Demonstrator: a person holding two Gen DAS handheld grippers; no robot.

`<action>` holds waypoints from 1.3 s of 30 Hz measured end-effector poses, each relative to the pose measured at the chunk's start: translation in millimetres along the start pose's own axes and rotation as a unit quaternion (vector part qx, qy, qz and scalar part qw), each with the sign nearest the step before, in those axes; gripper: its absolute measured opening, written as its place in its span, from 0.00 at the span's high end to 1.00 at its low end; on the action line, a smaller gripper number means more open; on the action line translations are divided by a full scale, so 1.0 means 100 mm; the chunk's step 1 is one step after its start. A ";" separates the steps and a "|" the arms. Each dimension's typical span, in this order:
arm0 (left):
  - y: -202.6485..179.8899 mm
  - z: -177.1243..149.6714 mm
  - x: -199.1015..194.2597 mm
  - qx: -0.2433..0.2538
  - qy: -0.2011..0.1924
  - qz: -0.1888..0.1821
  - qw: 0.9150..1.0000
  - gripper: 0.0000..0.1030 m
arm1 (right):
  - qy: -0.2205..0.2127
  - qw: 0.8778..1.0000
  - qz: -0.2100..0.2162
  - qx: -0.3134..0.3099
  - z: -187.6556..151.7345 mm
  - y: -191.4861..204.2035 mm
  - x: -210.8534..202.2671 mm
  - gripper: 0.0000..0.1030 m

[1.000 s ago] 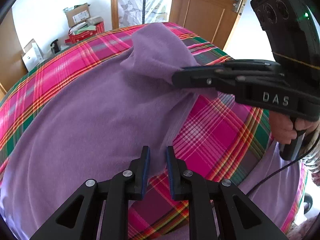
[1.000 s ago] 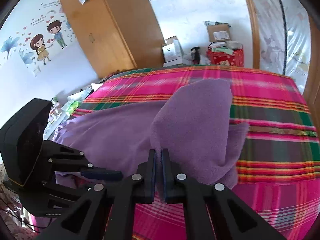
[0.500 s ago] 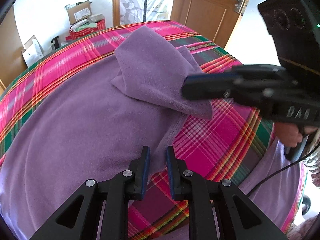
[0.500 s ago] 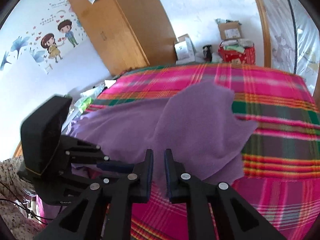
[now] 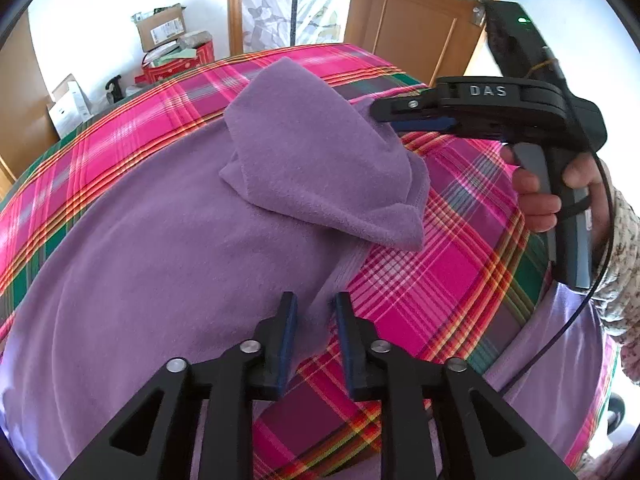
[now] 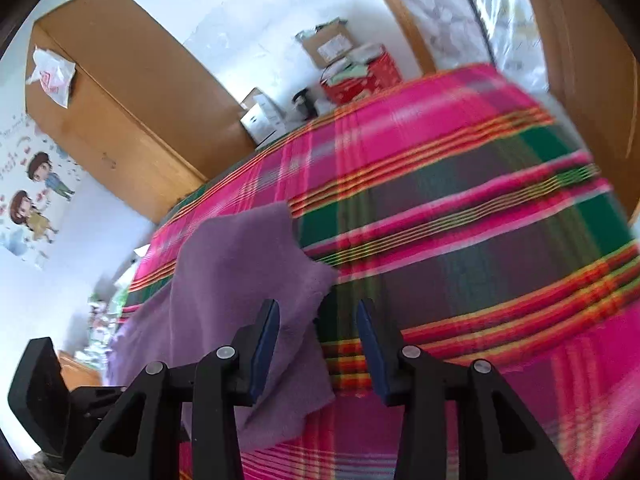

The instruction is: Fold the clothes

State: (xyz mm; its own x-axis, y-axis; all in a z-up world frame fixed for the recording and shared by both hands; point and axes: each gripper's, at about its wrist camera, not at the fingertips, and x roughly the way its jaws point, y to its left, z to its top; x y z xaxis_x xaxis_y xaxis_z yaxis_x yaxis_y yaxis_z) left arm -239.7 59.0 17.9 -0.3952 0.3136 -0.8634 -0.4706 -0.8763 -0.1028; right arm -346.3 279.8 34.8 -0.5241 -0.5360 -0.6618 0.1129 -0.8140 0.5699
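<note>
A purple fleece garment [image 5: 168,248] lies spread on the plaid bed cover [image 5: 432,264]. Its sleeve [image 5: 320,160] is folded back over the body. My left gripper [image 5: 314,312] hovers low over the garment's right edge, its jaws slightly apart, with no cloth pinched. My right gripper [image 6: 316,320] is open and empty, above the folded sleeve [image 6: 240,268]. It also shows in the left wrist view [image 5: 384,116], beside the sleeve's far end, held by a hand.
A wooden wardrobe [image 6: 120,100] stands left of the bed. Boxes and a red bag [image 5: 176,56] sit past the far edge. A wooden door [image 5: 416,12] is at the back right. A cable [image 5: 560,332] hangs from the right gripper.
My right gripper has opened and let the sleeve drop onto the garment's body, then drawn back and swung right. My left gripper's jaws have widened slightly.
</note>
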 end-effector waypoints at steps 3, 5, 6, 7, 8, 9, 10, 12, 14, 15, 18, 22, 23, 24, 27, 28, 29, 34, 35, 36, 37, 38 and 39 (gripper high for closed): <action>0.00 0.03 0.00 0.002 -0.002 0.001 1.000 0.78 | -0.007 1.000 0.012 0.014 0.04 -0.03 0.04 0.66; 0.00 0.06 0.00 0.000 -0.003 0.001 1.000 0.78 | -0.012 0.999 0.020 0.023 0.07 -0.06 0.06 0.89; 0.01 0.07 0.01 -0.002 -0.003 0.001 1.000 0.78 | -0.014 0.999 0.023 0.027 0.08 -0.07 0.07 0.93; 0.01 0.08 0.01 -0.003 -0.002 0.002 1.000 0.77 | -0.021 0.999 0.019 0.024 0.09 -0.07 0.05 0.93; 0.02 0.10 0.02 -0.005 -0.002 0.002 1.000 0.77 | -0.028 0.999 0.012 0.020 0.10 -0.06 0.03 0.94; 0.02 0.11 0.03 -0.005 -0.002 0.002 1.000 0.77 | -0.035 0.999 0.010 0.018 0.10 -0.06 -0.01 0.94; 0.02 0.11 0.03 -0.006 -0.002 0.002 1.000 0.77 | -0.041 0.999 0.007 0.018 0.08 -0.07 -0.06 0.94; 0.01 0.13 0.03 -0.006 -0.004 0.003 1.000 0.77 | -0.053 0.998 0.000 0.017 0.06 -0.08 -0.15 0.94; -0.01 0.14 0.03 -0.004 -0.006 0.006 1.000 0.77 | -0.065 0.998 -0.009 0.017 0.08 -0.11 -0.21 0.94; -0.02 0.14 0.03 -0.002 -0.007 0.007 1.000 0.77 | -0.069 0.997 -0.014 0.018 0.10 -0.13 -0.25 0.94; -0.06 0.16 0.02 0.003 -0.010 0.008 1.000 0.77 | -0.088 0.996 -0.027 0.023 0.16 -0.19 -0.36 0.94; -0.09 0.23 0.04 0.008 -0.010 0.010 1.000 0.77 | -0.124 0.990 -0.070 0.014 0.22 -0.27 -0.58 0.94; -0.09 0.24 0.04 0.009 -0.011 0.010 1.000 0.77 | -0.131 0.988 -0.080 0.013 0.24 -0.30 -0.62 0.94; -0.10 0.24 0.03 0.009 -0.010 0.010 1.000 0.77 | -0.139 0.986 -0.090 0.012 0.26 -0.32 -0.66 0.94; -0.12 0.25 0.03 0.010 -0.009 0.009 1.000 0.77 | -0.154 0.981 -0.118 0.014 0.34 -0.42 -0.76 0.94; -0.13 0.26 0.03 0.011 -0.009 0.009 1.000 0.77 | -0.157 0.979 -0.126 0.016 0.36 -0.46 -0.80 0.94; -0.14 0.26 0.04 0.013 -0.008 0.009 1.000 0.77 | -0.160 0.977 -0.137 0.021 0.36 -0.50 -0.84 0.94; -0.17 0.28 0.09 0.020 0.000 0.011 1.000 0.77 | -0.179 0.969 -0.166 0.037 0.37 -0.70 -1.01 0.94; -0.18 0.28 0.10 0.021 0.002 0.011 1.000 0.77 | -0.182 0.967 -0.172 0.040 0.38 -0.75 -1.03 0.94; -0.19 0.29 0.11 0.021 0.003 0.011 1.000 0.77 | -0.184 0.966 -0.179 0.044 0.39 -0.79 -1.05 0.94; -0.19 0.29 0.13 0.022 0.005 0.011 1.000 0.77 | -0.187 0.964 -0.185 0.047 0.40 -0.83 -1.07 0.94; -0.20 0.29 0.14 0.022 0.006 0.012 1.000 0.77 | -0.189 0.962 -0.192 0.051 0.41 -0.87 -1.09 0.94; -0.20 0.30 0.15 0.022 0.008 0.012 1.000 0.77 | -0.191 0.960 -0.198 0.054 0.41 -0.91 -1.11 0.94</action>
State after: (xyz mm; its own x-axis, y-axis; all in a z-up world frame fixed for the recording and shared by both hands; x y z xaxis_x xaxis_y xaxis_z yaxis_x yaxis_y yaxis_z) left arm -260.2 92.3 21.6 -0.3948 0.2861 -0.8731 -0.4955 -0.8666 -0.0599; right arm -333.4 422.9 76.4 -0.7819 -0.0507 -0.6214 -0.2371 -0.8976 0.3716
